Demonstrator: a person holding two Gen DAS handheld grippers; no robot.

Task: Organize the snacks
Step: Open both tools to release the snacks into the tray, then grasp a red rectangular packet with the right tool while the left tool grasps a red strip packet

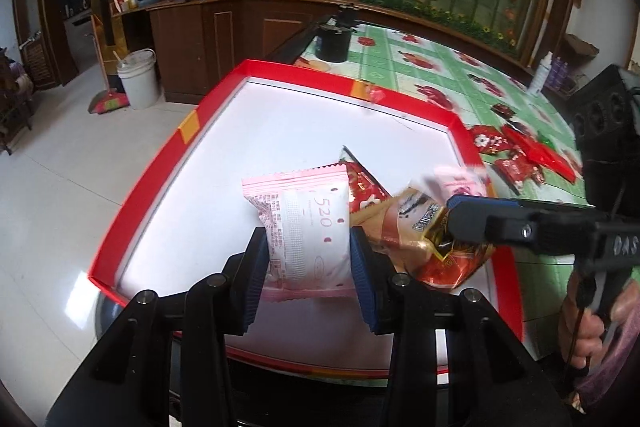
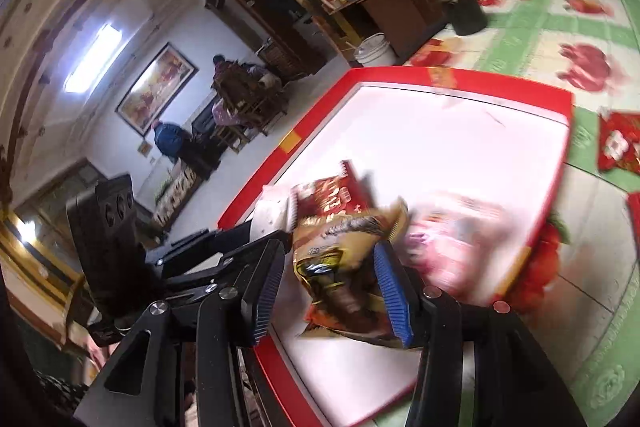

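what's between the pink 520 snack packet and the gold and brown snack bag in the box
A red foil snack packet lies between the pink packet and the gold bag, seen in the left wrist view.

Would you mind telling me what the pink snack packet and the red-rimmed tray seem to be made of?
Pink snack packet: apparently thin matte plastic film; its end seams are crimped and zigzag-cut and the body looks puffed.
Red-rimmed tray: probably glossy coated cardboard, like a box lid; folded red walls with sharp corners and a smooth white floor.

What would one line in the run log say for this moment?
left gripper: shut on pink packet | right gripper: gold-brown packet between jaws | both over red-rimmed tray
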